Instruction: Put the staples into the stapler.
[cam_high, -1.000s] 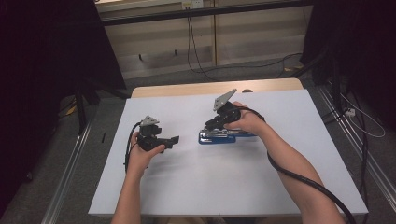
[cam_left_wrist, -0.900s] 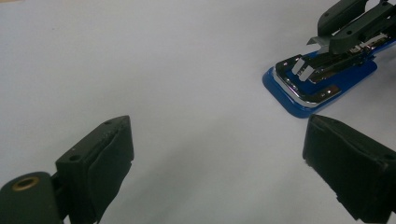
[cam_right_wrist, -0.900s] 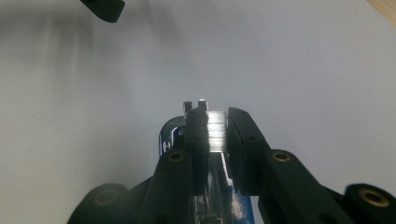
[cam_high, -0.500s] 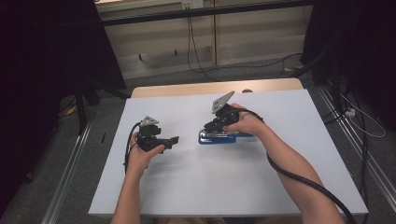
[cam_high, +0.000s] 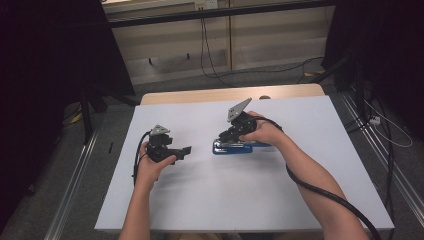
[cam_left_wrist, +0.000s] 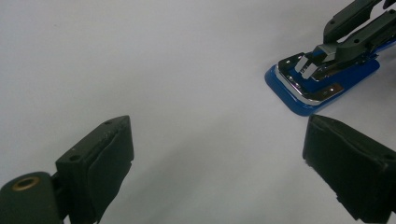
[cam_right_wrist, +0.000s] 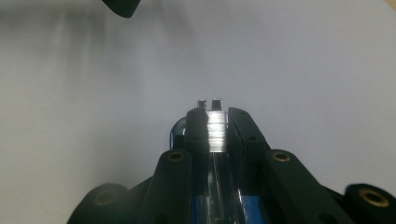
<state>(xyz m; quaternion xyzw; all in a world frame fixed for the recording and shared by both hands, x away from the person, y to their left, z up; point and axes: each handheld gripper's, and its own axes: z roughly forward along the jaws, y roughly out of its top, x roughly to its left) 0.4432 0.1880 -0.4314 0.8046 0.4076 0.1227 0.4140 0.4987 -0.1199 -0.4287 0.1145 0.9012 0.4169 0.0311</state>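
On the left, my left gripper (cam_high: 186, 150) rests on the white counter (cam_high: 210, 200) with its jaws wide open on nothing, aimed at the stapler (cam_high: 239, 147) near the middle. To the right, my right gripper (cam_high: 231, 134) has its jaws clamped on the stapler's metal top. I judge it best to keep that grip square along the arm and the blue base flat while the left closes in. I can read no brand or writing.

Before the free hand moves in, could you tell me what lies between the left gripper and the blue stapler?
Nothing: only bare white table lies between the left gripper and the blue stapler, as the high view shows.
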